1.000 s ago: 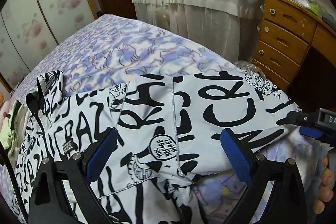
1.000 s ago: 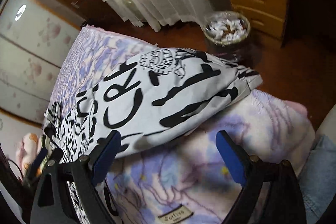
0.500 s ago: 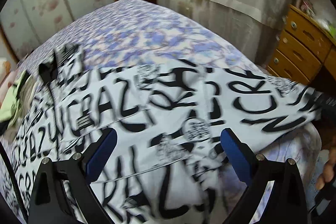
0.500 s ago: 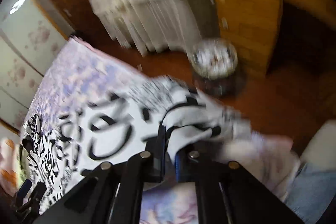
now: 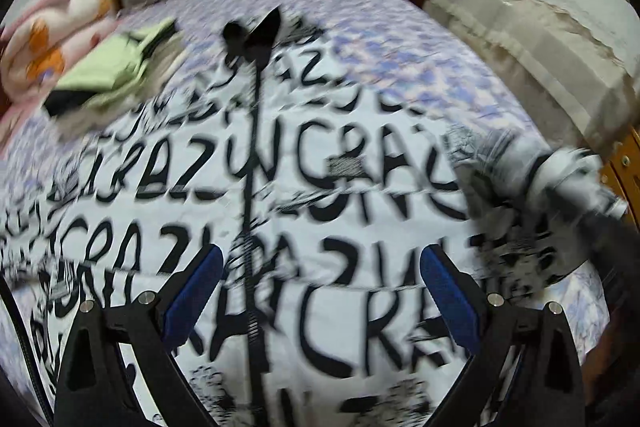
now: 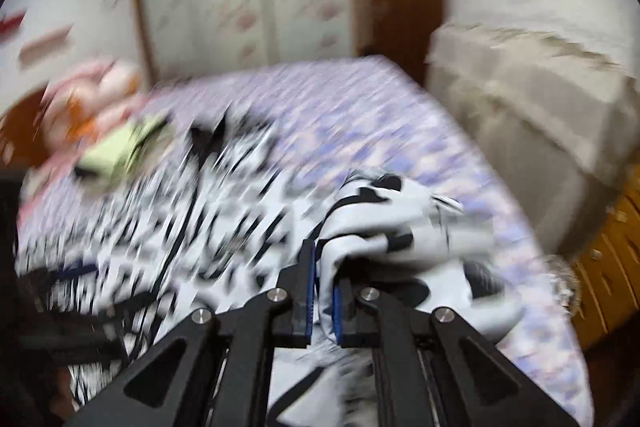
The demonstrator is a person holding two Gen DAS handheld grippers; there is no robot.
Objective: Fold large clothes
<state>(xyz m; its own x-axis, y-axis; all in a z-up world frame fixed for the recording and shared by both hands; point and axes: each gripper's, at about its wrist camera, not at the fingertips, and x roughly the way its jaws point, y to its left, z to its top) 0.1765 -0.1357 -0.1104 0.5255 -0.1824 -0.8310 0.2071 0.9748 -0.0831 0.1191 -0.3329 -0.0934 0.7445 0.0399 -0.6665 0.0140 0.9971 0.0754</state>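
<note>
Right gripper [image 6: 322,301]: clamped on a bunched sleeve [image 6: 384,227], lifted to carry it inward
Left gripper [image 5: 320,301]: spread wide, empty, above the zip
Printed jacket [image 5: 340,227]: flat on the floral bedspread [image 5: 400,39]; ready for folding

Printed garments: one [image 5: 320,195]
Grippers: two, left [image 5: 320,303], right [image 6: 323,301]
Folded clothes piles: one [image 5: 116,67]
Beds: one [image 5: 360,27]

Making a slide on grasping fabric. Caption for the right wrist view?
Right gripper shut on a bunched sleeve of the black-and-white printed jacket, above the purple floral bed.
</note>
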